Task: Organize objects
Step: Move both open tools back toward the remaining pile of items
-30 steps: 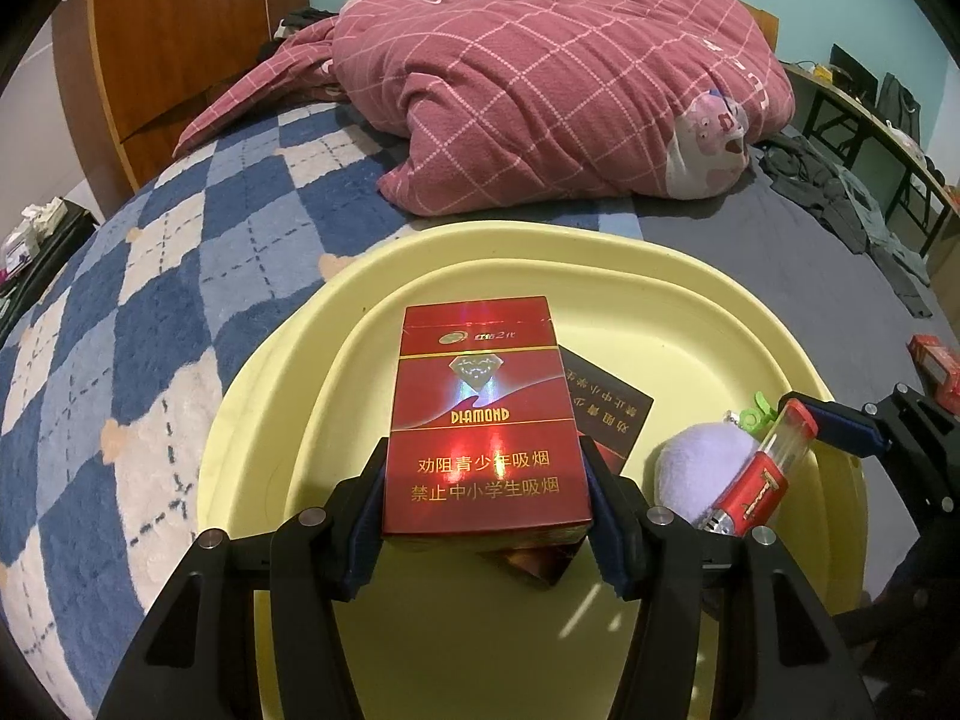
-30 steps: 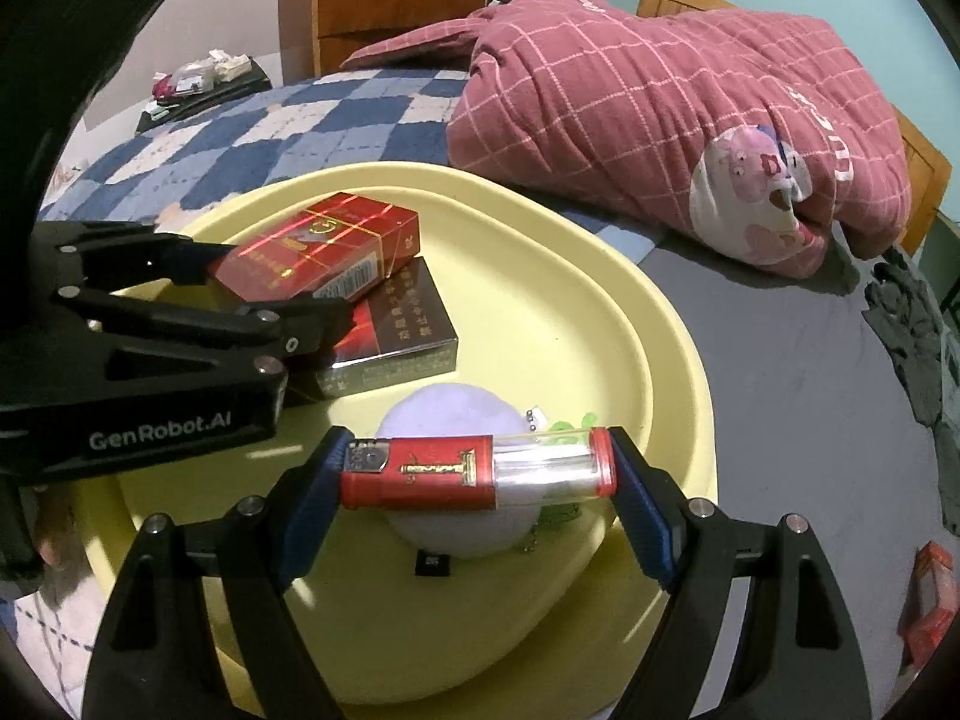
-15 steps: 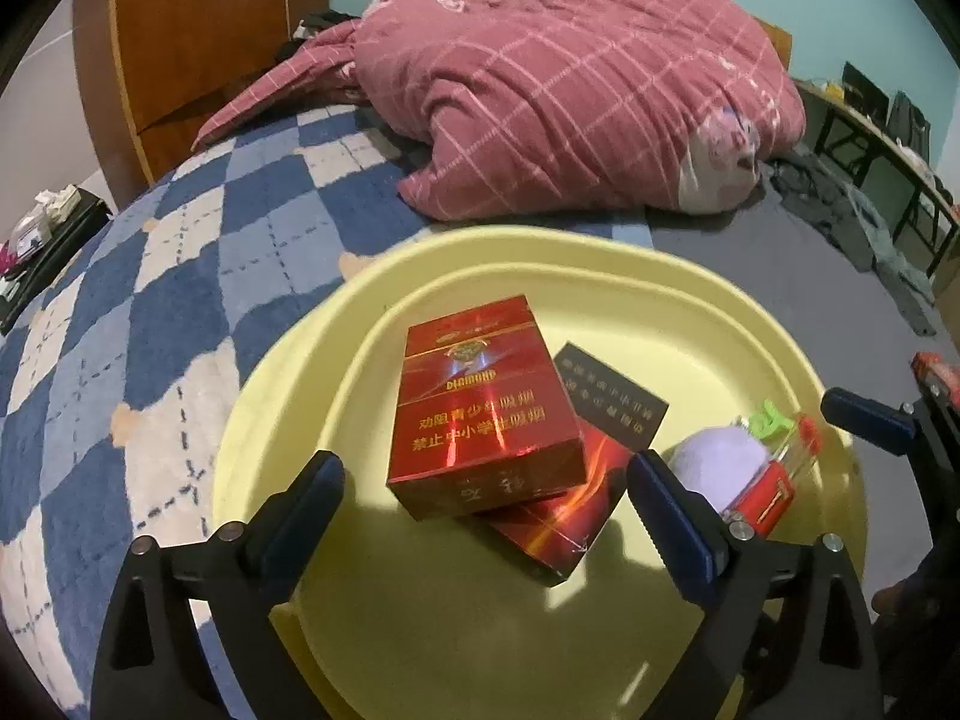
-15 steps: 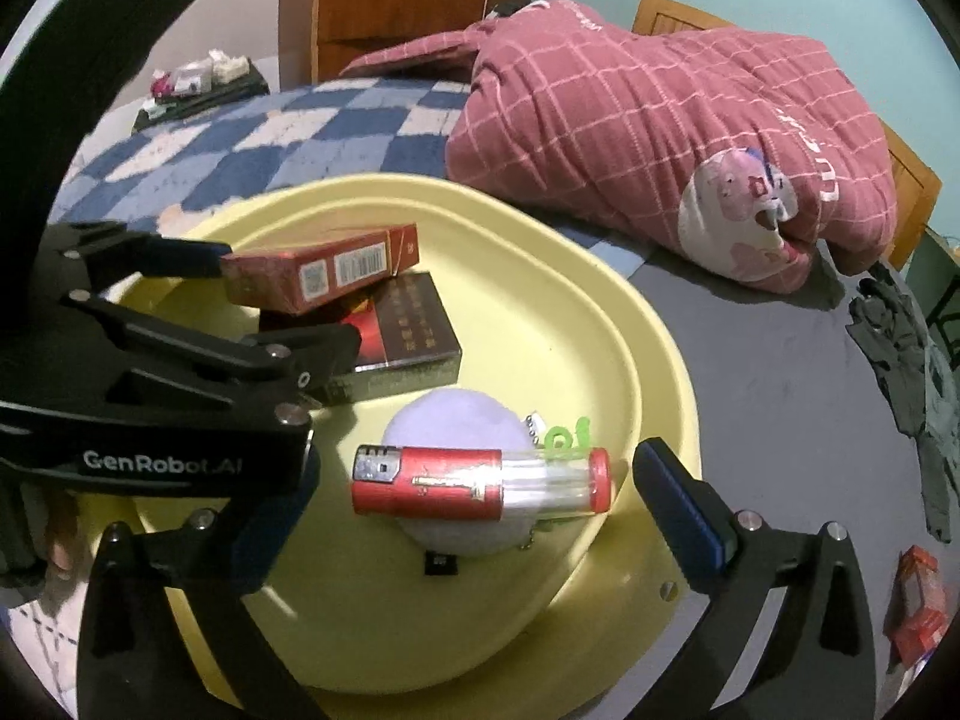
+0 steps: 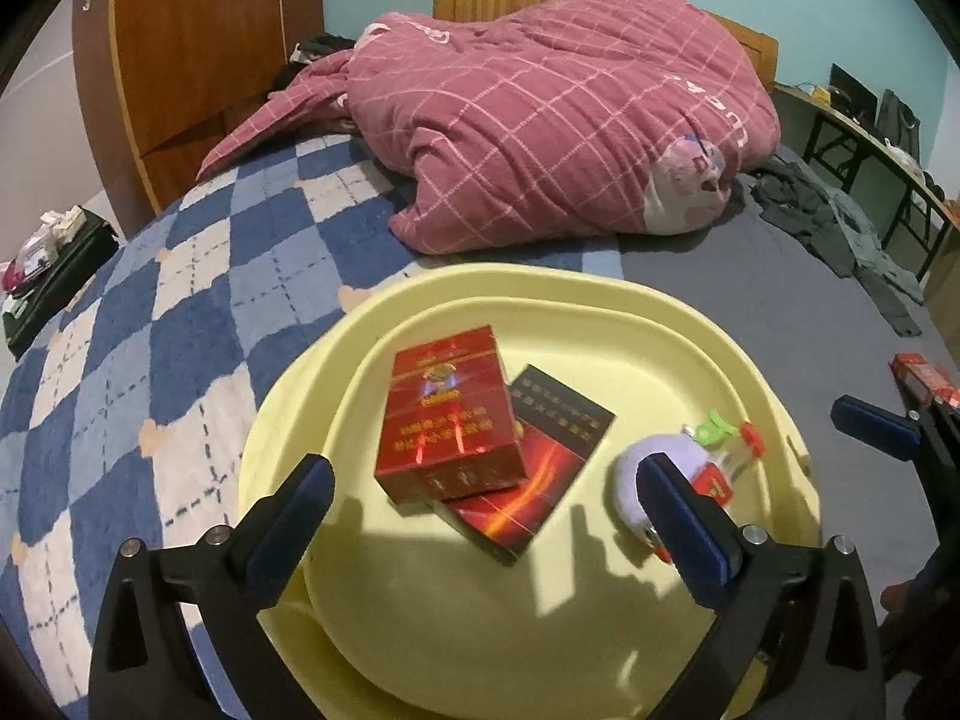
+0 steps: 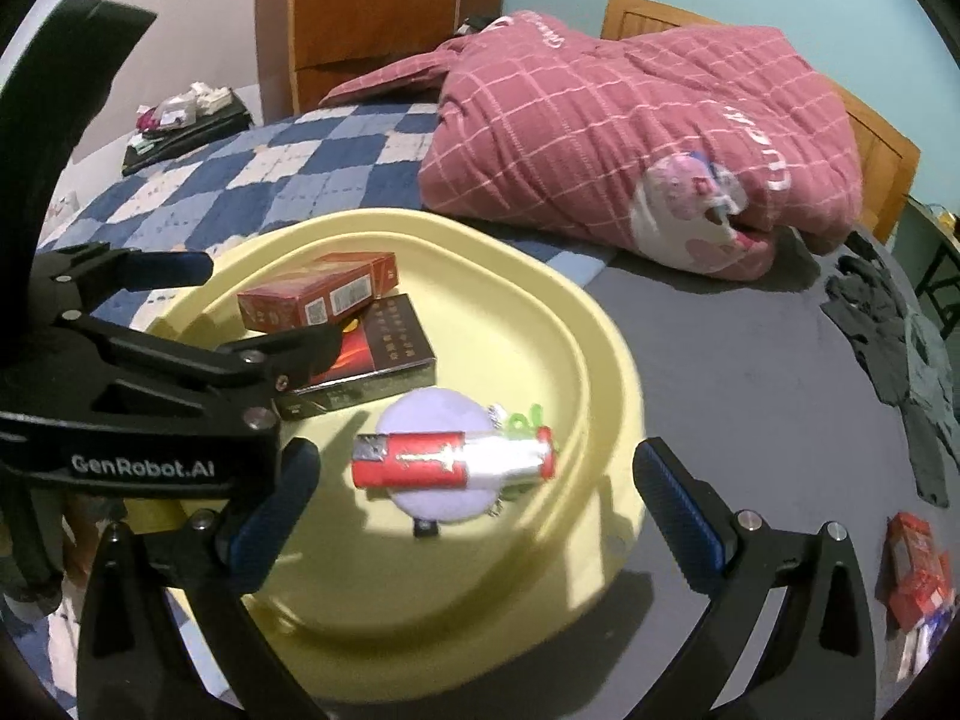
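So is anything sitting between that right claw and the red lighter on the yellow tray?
Nothing visible. The right gripper is wide open with only open space between its jaws, and the red lighter lies exposed just ahead, resting on top of the purple pouch on the yellow tray. The left gripper is off to the side by the cigarette packs.

Left tool (image 5: pixel 486 510) opening over yellow tray (image 5: pixel 600 300) on bed (image 5: pixel 180 312), red pack (image 5: pixel 447 414) stacked on dark pack (image 5: pixel 540 480), nothing gripped
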`<state>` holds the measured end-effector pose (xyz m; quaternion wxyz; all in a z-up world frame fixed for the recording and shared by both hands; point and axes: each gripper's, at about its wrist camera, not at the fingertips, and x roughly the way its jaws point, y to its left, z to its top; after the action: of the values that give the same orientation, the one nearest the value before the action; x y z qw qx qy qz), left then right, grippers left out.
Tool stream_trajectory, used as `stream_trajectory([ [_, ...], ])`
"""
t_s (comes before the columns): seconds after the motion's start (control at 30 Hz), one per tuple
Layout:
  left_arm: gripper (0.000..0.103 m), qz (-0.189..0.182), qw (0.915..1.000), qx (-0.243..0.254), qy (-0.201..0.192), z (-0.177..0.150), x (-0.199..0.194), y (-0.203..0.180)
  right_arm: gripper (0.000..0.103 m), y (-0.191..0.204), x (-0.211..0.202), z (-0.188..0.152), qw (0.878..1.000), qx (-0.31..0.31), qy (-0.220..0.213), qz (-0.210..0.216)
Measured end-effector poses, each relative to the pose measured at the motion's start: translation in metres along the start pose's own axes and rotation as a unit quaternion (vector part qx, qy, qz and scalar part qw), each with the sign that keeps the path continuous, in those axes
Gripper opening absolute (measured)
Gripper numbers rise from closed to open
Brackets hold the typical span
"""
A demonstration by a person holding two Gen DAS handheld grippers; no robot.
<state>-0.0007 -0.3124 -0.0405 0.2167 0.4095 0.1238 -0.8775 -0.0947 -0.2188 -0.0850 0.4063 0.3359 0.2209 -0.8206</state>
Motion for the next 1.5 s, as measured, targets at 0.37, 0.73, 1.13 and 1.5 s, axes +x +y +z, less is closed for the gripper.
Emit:
stream_trajectory([
  [0.37, 0.103, -0.021, 0.9997, 0.012, -0.007, -0.003, -0.048, -0.045, 0.103, -0.045, -0.060, -0.031, 0.999, 0.036, -0.011, -0.030],
  [0.73, 0.103, -0.051, 0.9976, 0.045, -0.012, -0.022, -0.082, -0.120, 0.103, -0.131, -0.132, -0.085, 0.990, 0.110, -0.021, -0.082],
  [1.13, 0.103, -0.079, 0.9935, 0.081, -0.011, -0.028, -0.101, -0.203, 0.103, -0.196, -0.177, -0.132, 0.978, 0.167, -0.017, -0.120],
  [1.5, 0.103, -0.118, 0.9882, 0.097, 0.011, -0.028, -0.080, -0.277, 0.103, -0.261, -0.225, -0.182, 0.965, 0.200, -0.014, -0.169],
])
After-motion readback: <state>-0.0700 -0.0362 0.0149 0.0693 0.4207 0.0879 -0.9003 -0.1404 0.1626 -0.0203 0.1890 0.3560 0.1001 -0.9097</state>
